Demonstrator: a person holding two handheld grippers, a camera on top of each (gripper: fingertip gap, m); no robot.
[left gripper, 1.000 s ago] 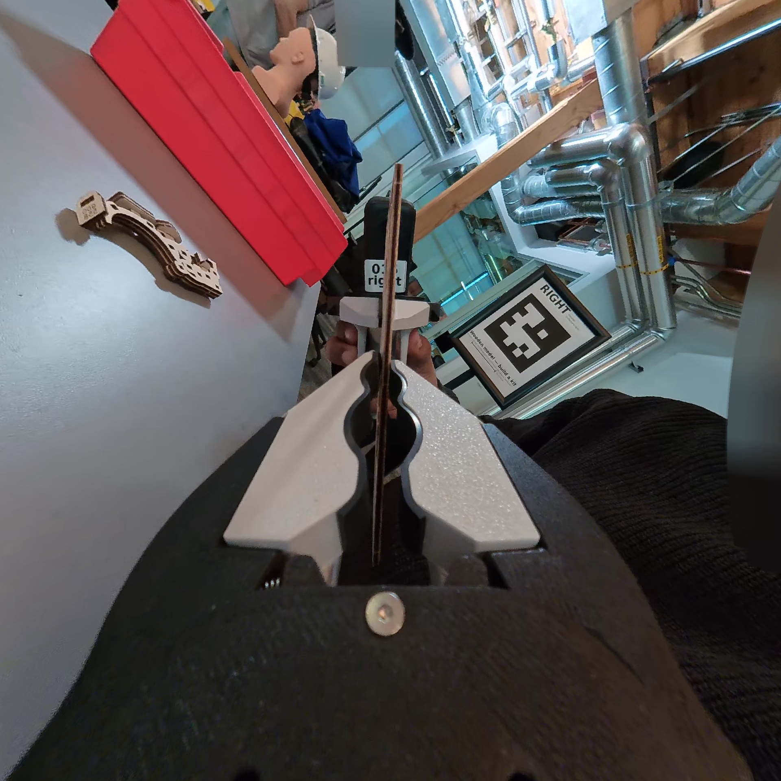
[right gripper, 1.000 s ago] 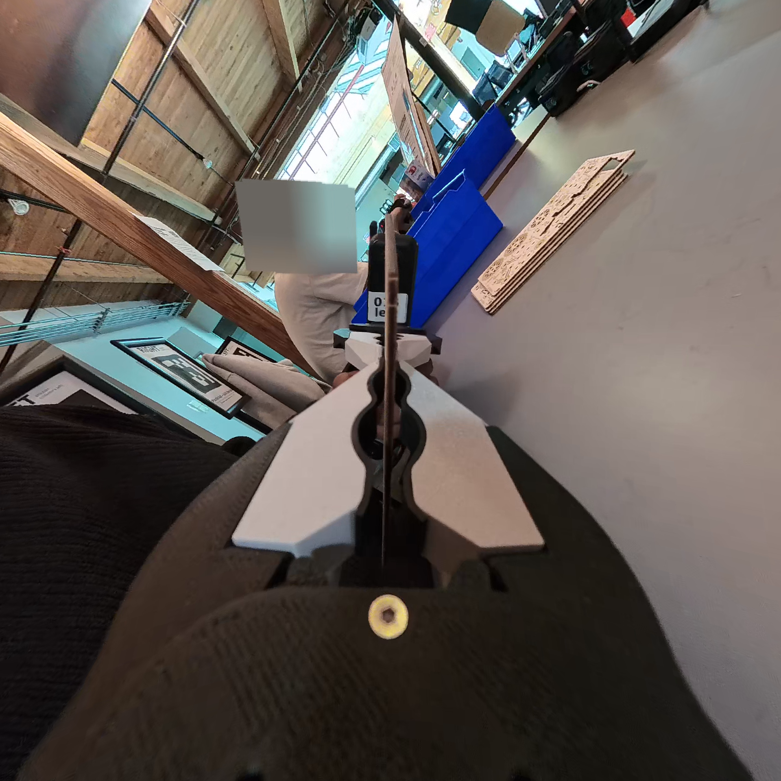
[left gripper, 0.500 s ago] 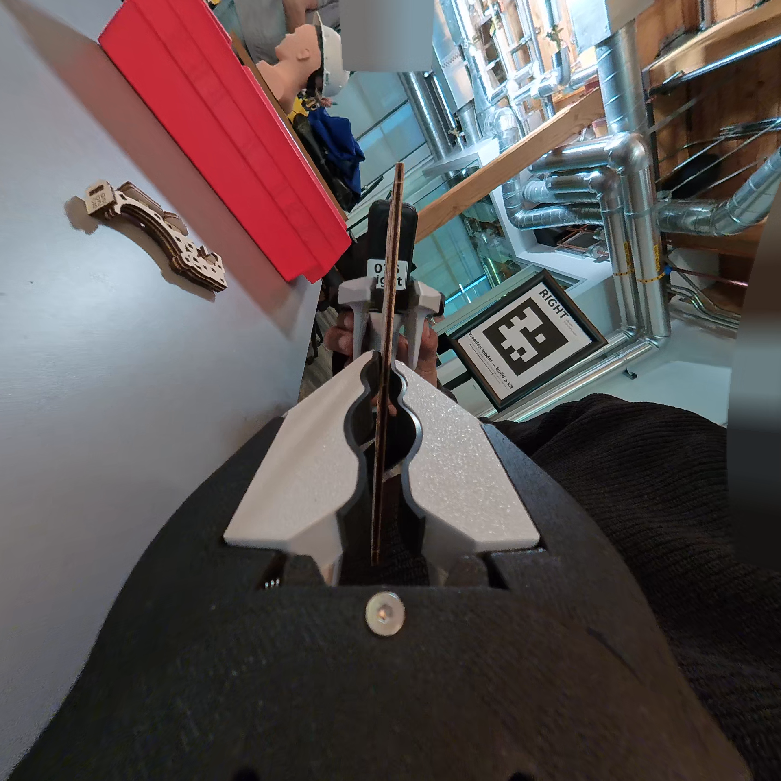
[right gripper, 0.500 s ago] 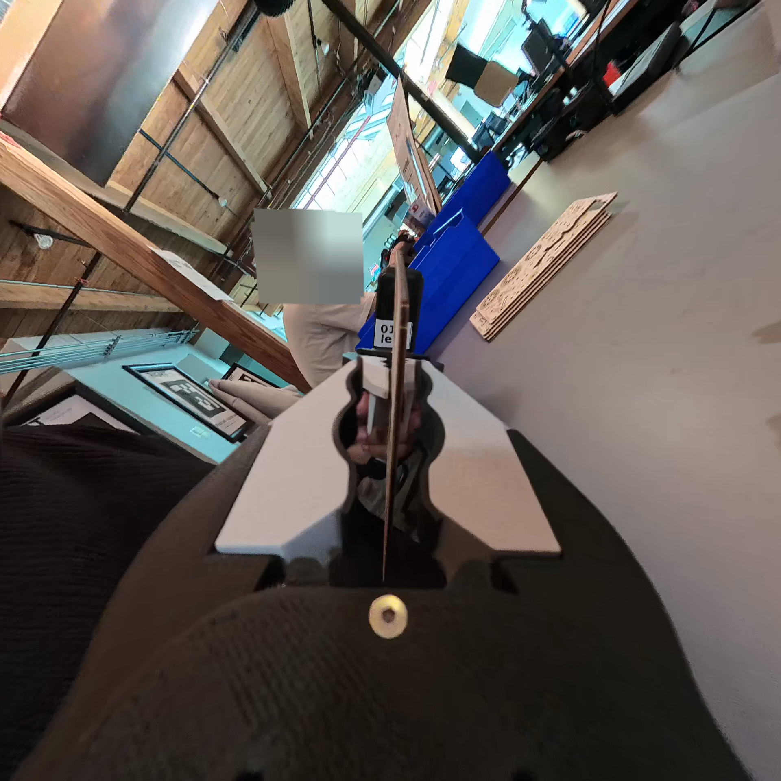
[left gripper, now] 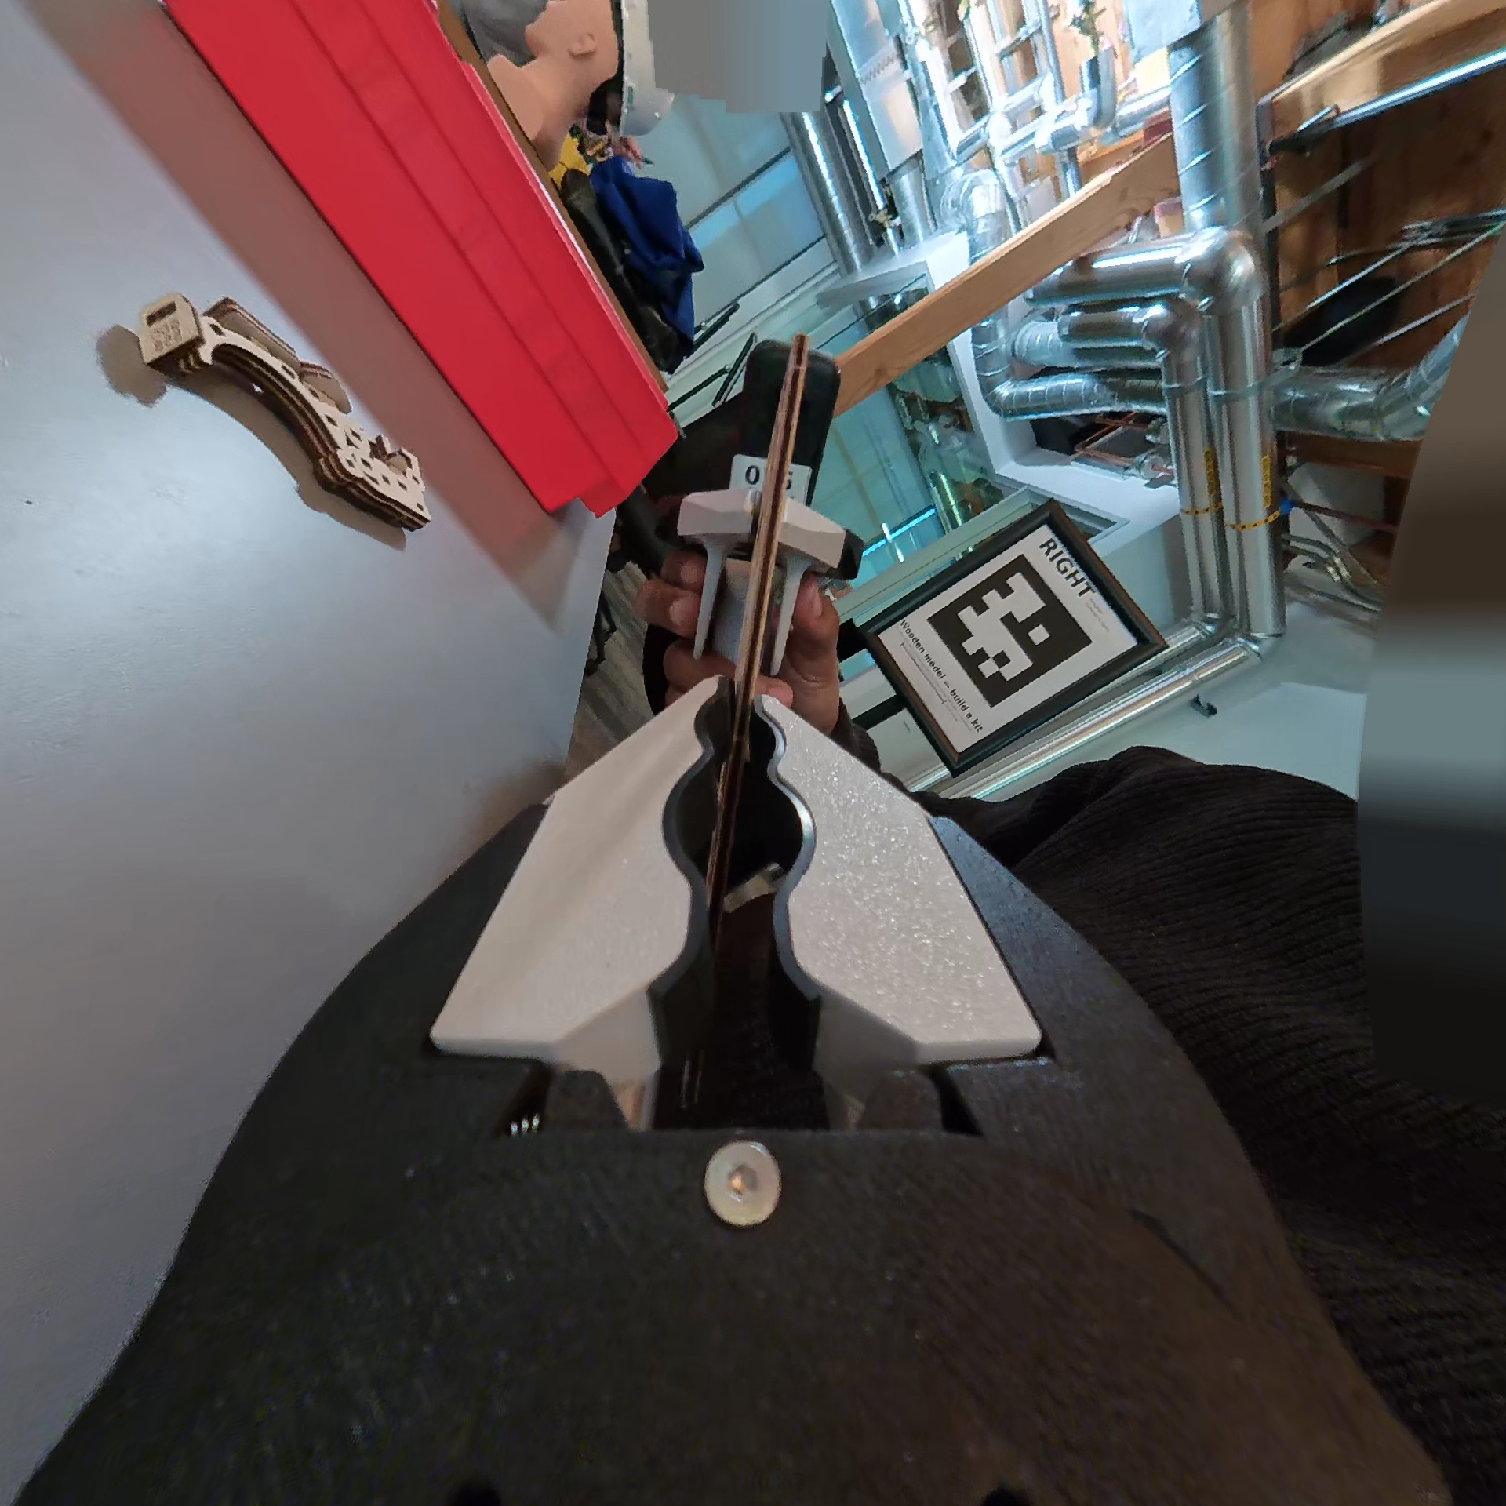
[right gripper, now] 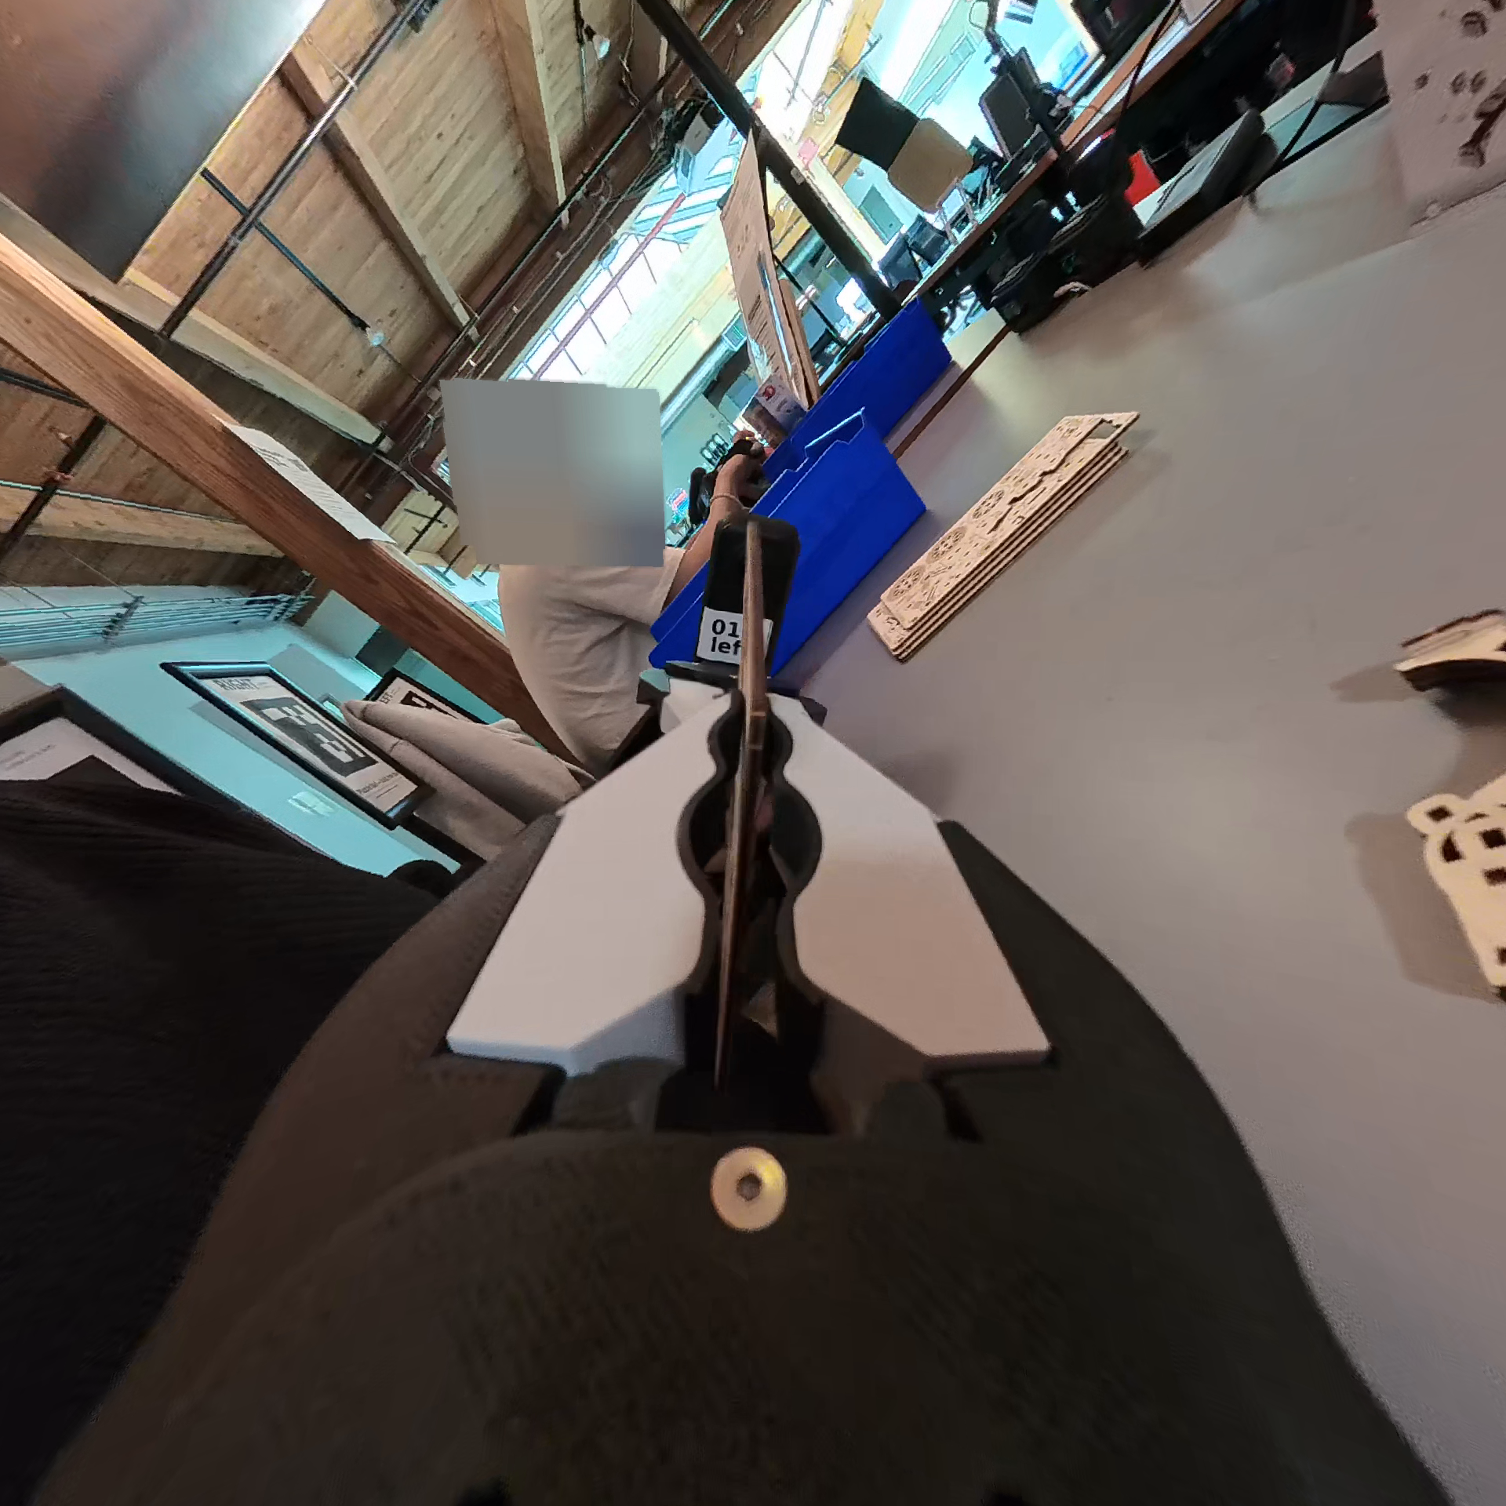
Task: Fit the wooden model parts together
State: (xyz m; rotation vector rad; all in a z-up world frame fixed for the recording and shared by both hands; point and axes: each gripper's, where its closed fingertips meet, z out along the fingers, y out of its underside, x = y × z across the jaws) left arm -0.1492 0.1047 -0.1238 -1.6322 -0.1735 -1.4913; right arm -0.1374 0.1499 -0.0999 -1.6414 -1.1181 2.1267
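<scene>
A thin wooden sheet (left gripper: pixel 778 456) is held edge-on in the air between my two grippers, which face each other. My left gripper (left gripper: pixel 740 693) is shut on one end of it. My right gripper (right gripper: pixel 750 717) has its jaws close on the other end of the sheet (right gripper: pixel 754 587). It also shows in the left wrist view (left gripper: pixel 737 660), held by a hand, with the sheet between its fingers. A curved, assembled wooden part (left gripper: pixel 285 407) lies on the grey table (left gripper: pixel 163 733) to the left.
A red bin (left gripper: pixel 448 204) stands at the table's far edge. In the right wrist view there are blue bins (right gripper: pixel 823 530), a stack of wooden sheets (right gripper: pixel 1002 530), loose wooden pieces (right gripper: pixel 1459 652) at the right, and a person in a white shirt (right gripper: pixel 587 636) behind. The gap from one gripper's tips to the other's is roughly 6 cm.
My right gripper's jaws opened wide half a second ago and have narrowed again around the sheet. The right wrist view has swung, so loose pieces now show at its right. The left grip is unchanged.
</scene>
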